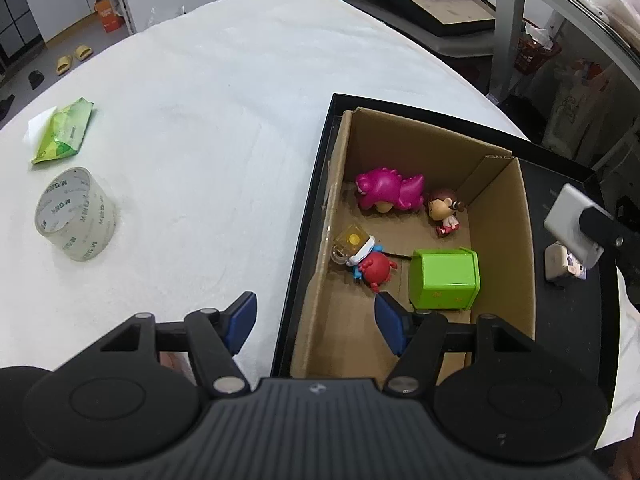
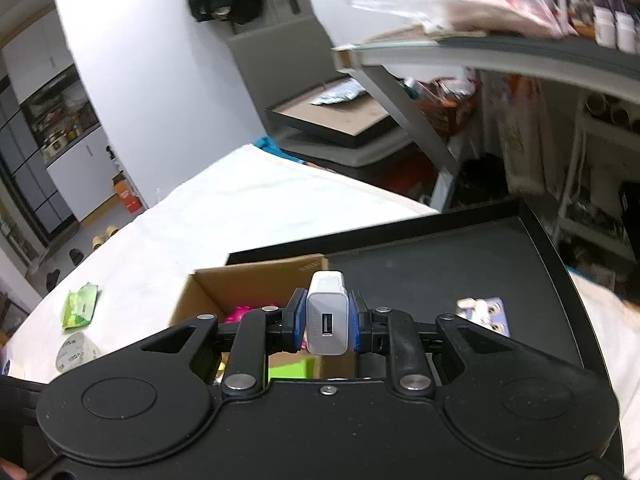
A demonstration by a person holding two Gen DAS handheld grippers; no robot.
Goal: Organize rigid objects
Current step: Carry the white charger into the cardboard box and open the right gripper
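Note:
A brown cardboard box (image 1: 496,216) sits inside a black tray (image 1: 560,312). In the box lie a pink dinosaur toy (image 1: 386,192), a small doll (image 1: 444,210), a red figure (image 1: 374,268) beside a yellow cube (image 1: 352,238), and a green toy bin (image 1: 444,278). My left gripper (image 1: 316,324) stands open over the box's near left wall, holding nothing. My right gripper (image 2: 325,322) is shut on a white USB charger (image 2: 326,320), held above the tray's right half; the same charger (image 1: 570,220) shows at the right in the left wrist view. A small white printed block (image 1: 562,266) lies on the tray.
On the white cloth table (image 1: 208,120) at the left lie a roll of clear tape (image 1: 76,214) and a green wipes packet (image 1: 64,130). Beyond the table's far edge stand a grey desk leg (image 1: 504,28) and cluttered shelves.

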